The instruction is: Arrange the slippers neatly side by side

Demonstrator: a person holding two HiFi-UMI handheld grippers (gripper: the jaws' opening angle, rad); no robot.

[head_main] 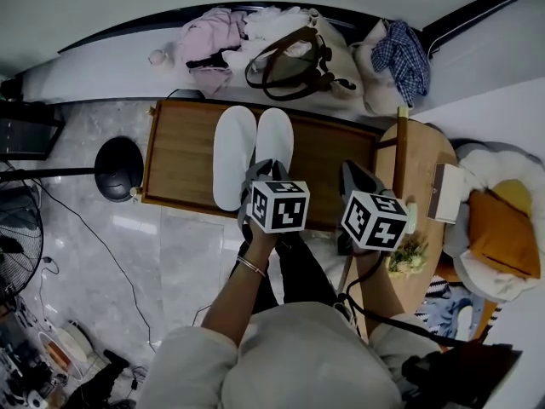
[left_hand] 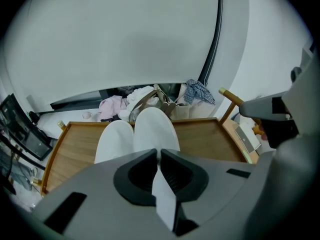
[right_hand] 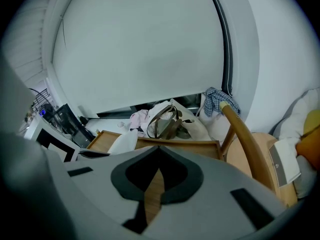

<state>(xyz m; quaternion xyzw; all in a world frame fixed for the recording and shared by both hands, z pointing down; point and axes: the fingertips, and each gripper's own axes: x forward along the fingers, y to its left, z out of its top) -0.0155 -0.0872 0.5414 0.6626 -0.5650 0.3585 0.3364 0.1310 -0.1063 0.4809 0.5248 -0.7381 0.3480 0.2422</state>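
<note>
Pinching slipper [left_hand: 156, 129], seemingly heel (mate [left_hand: 114, 141] alongside): left gripper [left_hand: 159, 153].

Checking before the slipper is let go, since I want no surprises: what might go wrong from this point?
The left tool pinches only a thin bit of the right-hand slipper at its near end; pulling away unopened may drag it askew. The two slippers touch, so a shove would likely shift the left-hand slipper too. Both near ends lie close to the wooden tray's front edge; a backward tug might pull one off.
</note>
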